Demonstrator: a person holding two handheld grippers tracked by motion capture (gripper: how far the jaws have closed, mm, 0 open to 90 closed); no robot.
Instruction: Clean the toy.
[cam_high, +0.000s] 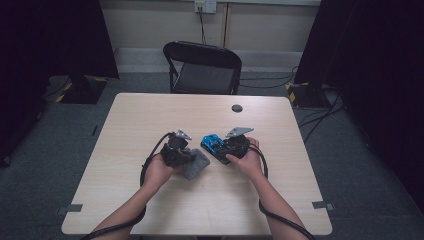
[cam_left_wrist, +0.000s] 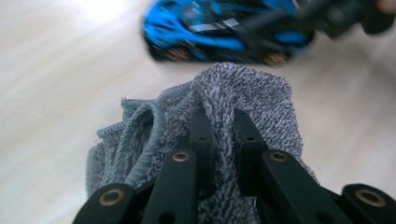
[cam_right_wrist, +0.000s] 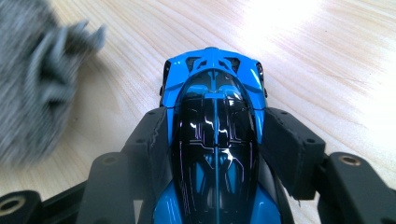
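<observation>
A blue and black toy car (cam_right_wrist: 215, 126) sits between the jaws of my right gripper (cam_right_wrist: 215, 135), which is shut on its sides. In the high view the car (cam_high: 214, 144) lies near the table's middle, with the right gripper (cam_high: 231, 149) just behind it. My left gripper (cam_left_wrist: 219, 140) is shut on a bunched grey knitted cloth (cam_left_wrist: 243, 93). Seen from above, the cloth (cam_high: 196, 164) rests on the table under the left gripper (cam_high: 184, 156), a short way left of the car. The left gripper view has the car (cam_left_wrist: 219, 32) blurred just beyond the cloth.
The light wooden table (cam_high: 150, 120) has a small round black disc (cam_high: 237, 108) near its far edge. A black folding chair (cam_high: 202, 67) stands behind the table. Dark curtains hang at both sides and cables lie on the floor at the right.
</observation>
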